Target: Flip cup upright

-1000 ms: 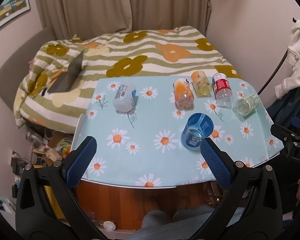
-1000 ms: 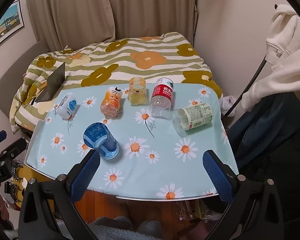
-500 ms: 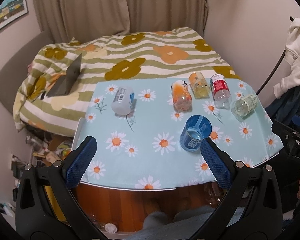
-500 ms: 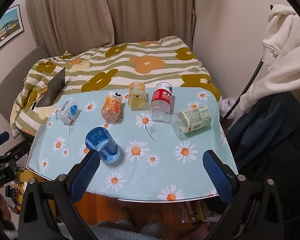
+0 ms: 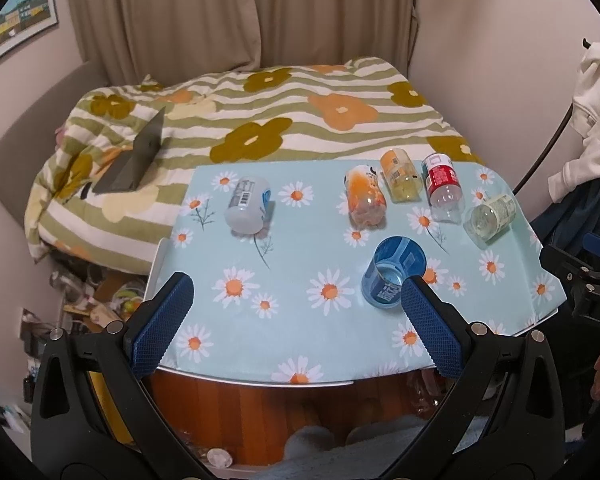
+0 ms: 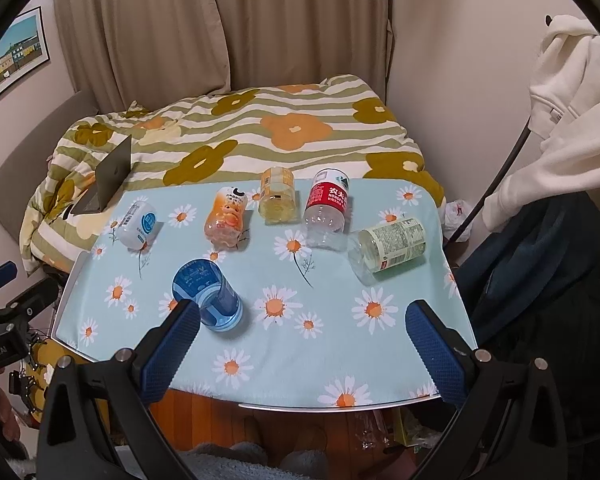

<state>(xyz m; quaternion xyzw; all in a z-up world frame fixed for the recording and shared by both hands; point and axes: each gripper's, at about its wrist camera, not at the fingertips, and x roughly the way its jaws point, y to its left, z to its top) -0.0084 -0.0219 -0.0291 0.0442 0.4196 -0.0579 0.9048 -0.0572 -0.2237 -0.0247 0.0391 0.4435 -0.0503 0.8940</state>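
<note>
Several cups cut from plastic bottles lie on their sides on a table with a daisy-print cloth [image 5: 300,312] [image 6: 340,360]. A blue cup [image 5: 392,274] [image 6: 208,296] lies nearest the front edge. Behind it lie a white cup [image 5: 248,206] [image 6: 138,226], an orange cup [image 5: 364,198] [image 6: 226,220], a yellow cup [image 5: 400,176] [image 6: 276,196], a red-labelled cup [image 5: 444,188] [image 6: 328,208] and a pale green cup [image 5: 490,220] [image 6: 392,248]. My left gripper [image 5: 296,320] is open and empty, held before the table's front edge. My right gripper [image 6: 304,344] is also open and empty there.
A bed with a striped flower quilt [image 5: 300,120] stands behind the table, with a laptop [image 5: 136,160] on it. White clothing [image 6: 564,92] hangs at the right over dark fabric. Floor clutter [image 5: 92,292] lies left of the table.
Both grippers have drawn back and risen slightly, so the table looks a little smaller and lower. The cups have not moved. Both grippers stay open.
</note>
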